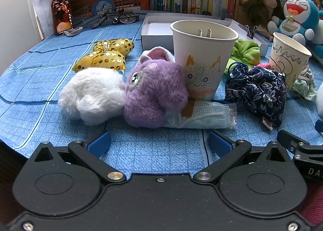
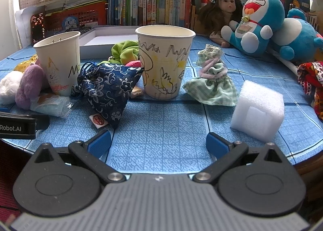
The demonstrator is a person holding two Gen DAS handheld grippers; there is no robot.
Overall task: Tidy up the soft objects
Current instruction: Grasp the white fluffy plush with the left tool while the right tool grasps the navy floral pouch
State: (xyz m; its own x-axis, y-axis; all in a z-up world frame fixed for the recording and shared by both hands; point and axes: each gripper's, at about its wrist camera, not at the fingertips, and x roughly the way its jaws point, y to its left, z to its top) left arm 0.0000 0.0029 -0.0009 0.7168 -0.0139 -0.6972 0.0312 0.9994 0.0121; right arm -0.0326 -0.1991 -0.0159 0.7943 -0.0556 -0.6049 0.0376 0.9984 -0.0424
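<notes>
Two wrist views over a blue cloth-covered table (image 1: 50, 73) crowded with soft things, bookshelves behind.

Left gripper (image 1: 159, 144) low at the table's near edge, blue-padded fingers spread wide, nothing between them. Just ahead, a purple plush toy (image 1: 153, 93) lying on its side, touching a white fluffy toy (image 1: 90, 93) on its left and leaning against a paper cup with a cat drawing (image 1: 203, 57). Half hidden beneath the plush and cup, a wrapped face mask (image 1: 208, 116). Behind, a gold sequin bow (image 1: 107, 55); a pink-and-white shape behind the purple plush, too covered to identify. Two metal prongs visible inside the cup, the rest concealed. Further right, a navy floral drawstring pouch (image 1: 260, 93), a green scrunchie (image 1: 246, 51) partly behind the cup, and an open white box (image 1: 153, 33) at the back.

Right gripper (image 2: 158, 142) likewise spread apart and empty, above bare cloth. Ahead, a second scribbled paper cup (image 2: 163, 61), the navy pouch touching its left side, a small pink item mostly hidden between them. To the right, a green checked doll dress (image 2: 212, 81) and a white foam block (image 2: 258, 107). Red patterned fabric (image 2: 310, 85) cut off at the right edge. At the rear, a doll (image 2: 222, 13) and blue cat plush toys (image 2: 262, 23)
</notes>
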